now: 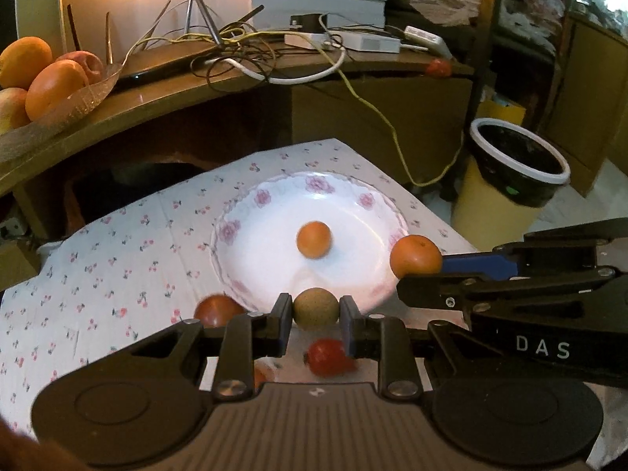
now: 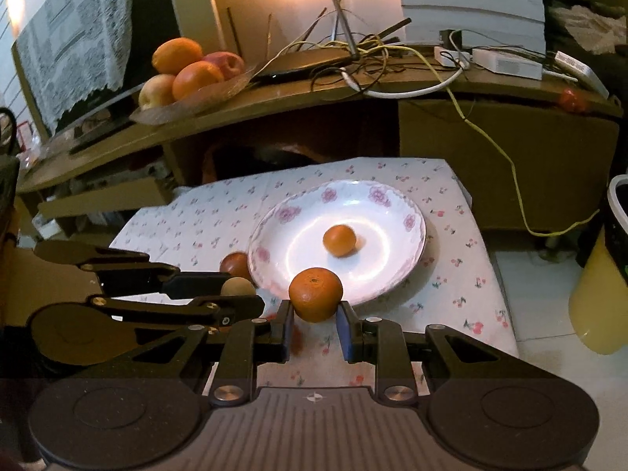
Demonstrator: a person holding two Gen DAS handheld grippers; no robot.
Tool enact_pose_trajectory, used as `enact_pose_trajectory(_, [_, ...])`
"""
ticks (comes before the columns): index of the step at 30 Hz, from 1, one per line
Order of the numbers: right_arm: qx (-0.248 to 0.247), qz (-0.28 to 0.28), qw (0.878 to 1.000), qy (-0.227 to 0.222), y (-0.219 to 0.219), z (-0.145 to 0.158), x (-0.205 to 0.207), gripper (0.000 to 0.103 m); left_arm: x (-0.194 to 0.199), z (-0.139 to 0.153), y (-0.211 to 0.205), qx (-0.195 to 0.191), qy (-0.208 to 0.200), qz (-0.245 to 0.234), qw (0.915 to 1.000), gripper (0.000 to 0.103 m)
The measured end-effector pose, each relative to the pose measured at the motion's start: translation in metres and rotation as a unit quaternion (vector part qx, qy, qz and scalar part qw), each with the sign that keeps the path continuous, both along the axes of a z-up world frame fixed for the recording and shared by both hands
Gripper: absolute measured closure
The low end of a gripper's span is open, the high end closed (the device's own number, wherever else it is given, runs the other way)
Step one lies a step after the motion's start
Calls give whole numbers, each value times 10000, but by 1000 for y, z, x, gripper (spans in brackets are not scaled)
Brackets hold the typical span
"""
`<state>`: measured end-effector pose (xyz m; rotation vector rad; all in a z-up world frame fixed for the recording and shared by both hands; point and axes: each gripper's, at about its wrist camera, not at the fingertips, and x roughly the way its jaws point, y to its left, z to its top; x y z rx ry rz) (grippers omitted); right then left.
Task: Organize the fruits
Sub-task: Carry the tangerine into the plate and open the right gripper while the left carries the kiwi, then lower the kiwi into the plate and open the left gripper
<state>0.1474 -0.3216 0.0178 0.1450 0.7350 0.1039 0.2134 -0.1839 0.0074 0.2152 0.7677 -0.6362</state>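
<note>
Transport step under way: left gripper (image 1: 316, 324) is clamped on a tan round fruit (image 1: 316, 308), right gripper (image 2: 316, 325) on a tangerine (image 2: 316, 294), both held just short of the floral plate (image 2: 408, 271). One small orange (image 2: 340, 240) is already plated. Next: both carried over the rim, then released.

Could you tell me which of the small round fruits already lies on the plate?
The small orange alone on the plate; the rest are held or on the cloth.

Counter (image 2: 463, 274) has floral cloth (image 2: 219, 212); on it: white plate (image 2: 408, 251), dark red fruit (image 2: 234, 263), red fruit (image 1: 327, 357).
</note>
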Motion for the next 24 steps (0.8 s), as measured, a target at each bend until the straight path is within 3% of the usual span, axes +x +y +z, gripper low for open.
enact_pose_trajectory(13, [-182,-106,9996,177,-5,-25,58,77,50,-26,-5,144,42,332,9993,73])
enact_pose_trajectory(24, [-363,-97,9989,278,-5,-34,72,69,50,-29,-5,209,-17,385,9990,68])
